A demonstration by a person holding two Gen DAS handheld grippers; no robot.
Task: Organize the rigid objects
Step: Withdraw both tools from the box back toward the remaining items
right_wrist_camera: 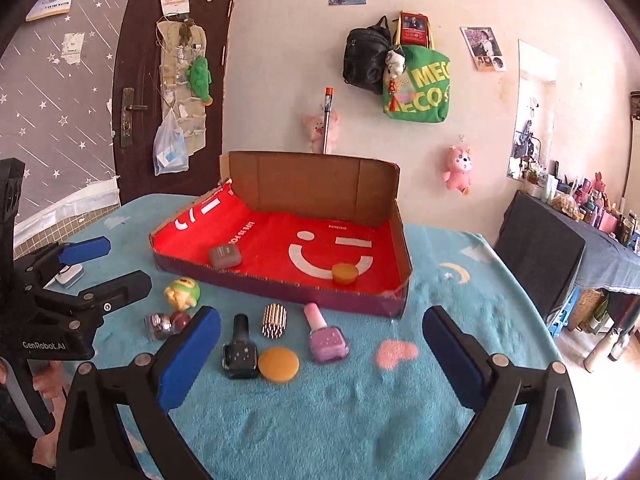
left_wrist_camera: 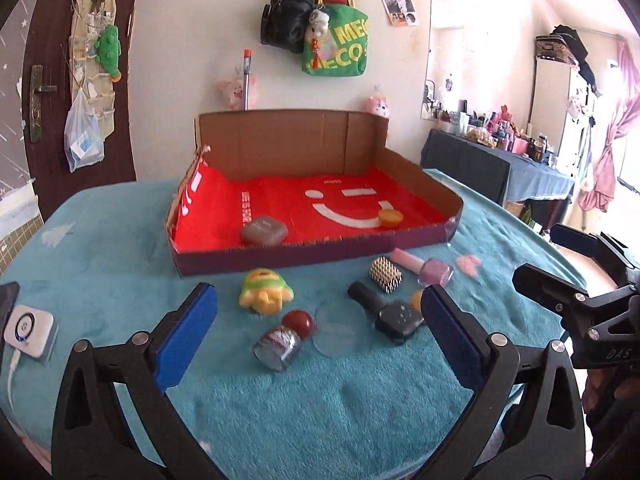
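A cardboard tray with a red liner [left_wrist_camera: 400, 240] [right_wrist_camera: 280, 284] stands on the teal cloth; a grey case [left_wrist_camera: 263, 231] [right_wrist_camera: 225, 256] and an orange puck [left_wrist_camera: 390, 217] [right_wrist_camera: 345, 273] lie inside. In front lie a green-yellow toy [left_wrist_camera: 265, 290] [right_wrist_camera: 182, 293], a glitter bottle with a red cap [left_wrist_camera: 280, 342] [right_wrist_camera: 164, 323], a clear disc [left_wrist_camera: 335, 332], a black polish bottle [left_wrist_camera: 386, 312] [right_wrist_camera: 240, 348], a studded cylinder [left_wrist_camera: 385, 274] [right_wrist_camera: 274, 320], a pink polish bottle [left_wrist_camera: 424, 267] [right_wrist_camera: 325, 338] and an orange disc [right_wrist_camera: 278, 364]. My left gripper [left_wrist_camera: 320, 340] and right gripper [right_wrist_camera: 320, 360] are open and empty above them.
A white device with a cable [left_wrist_camera: 28, 330] lies at the table's left edge. A dark cloth-covered table [left_wrist_camera: 500, 168] crowded with bottles stands at the right. Bags [left_wrist_camera: 332, 32] hang on the wall behind the tray. A door [right_wrist_camera: 160, 80] is at the back left.
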